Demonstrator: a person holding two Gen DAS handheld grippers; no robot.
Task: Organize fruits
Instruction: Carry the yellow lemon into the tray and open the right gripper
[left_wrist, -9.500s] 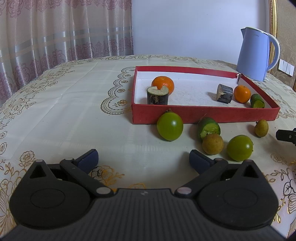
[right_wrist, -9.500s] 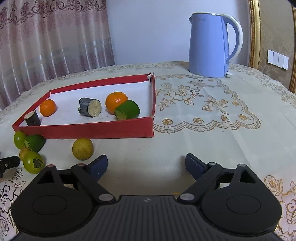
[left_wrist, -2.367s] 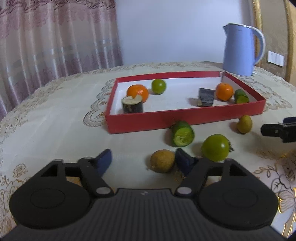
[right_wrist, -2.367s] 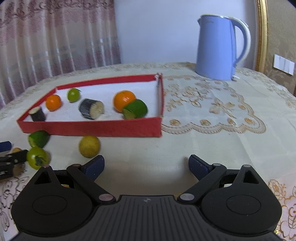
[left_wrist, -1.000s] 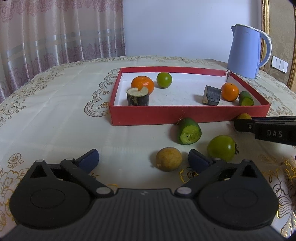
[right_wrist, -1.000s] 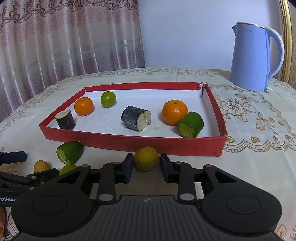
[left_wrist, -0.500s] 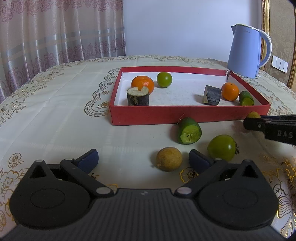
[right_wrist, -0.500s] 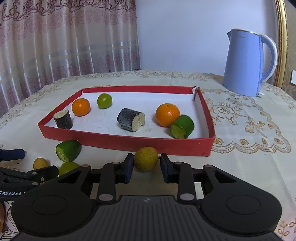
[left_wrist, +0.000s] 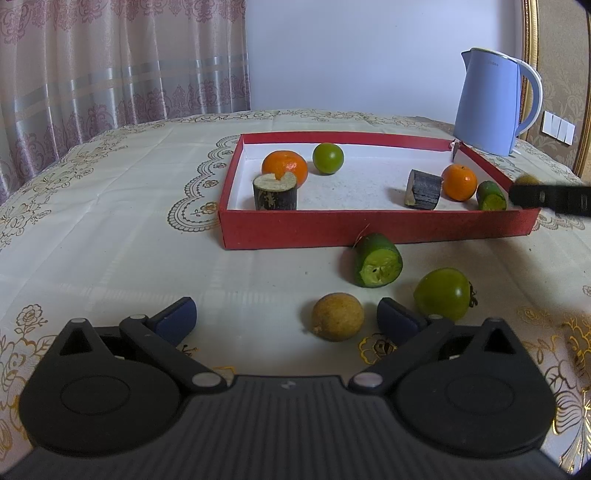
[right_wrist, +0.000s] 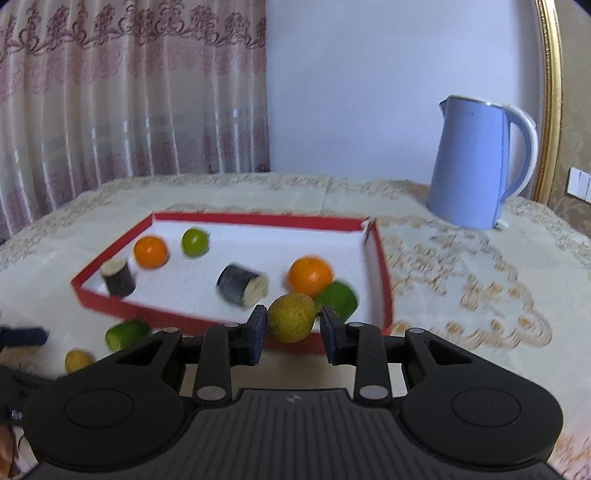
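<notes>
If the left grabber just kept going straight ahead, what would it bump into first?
Probably the brownish round fruit lying on the tablecloth, just ahead of the open left gripper and nearer its right finger. It might slide past on the left; depth is hard to judge.

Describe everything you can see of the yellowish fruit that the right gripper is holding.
The yellowish fruit is small, round, yellow-green with brown speckles, whole and uncut. The right gripper is shut on it, a blue pad pressing each side, and it hangs in the air at the red tray's near wall. From the left wrist view only its top shows above the gripper's fingers.
</notes>
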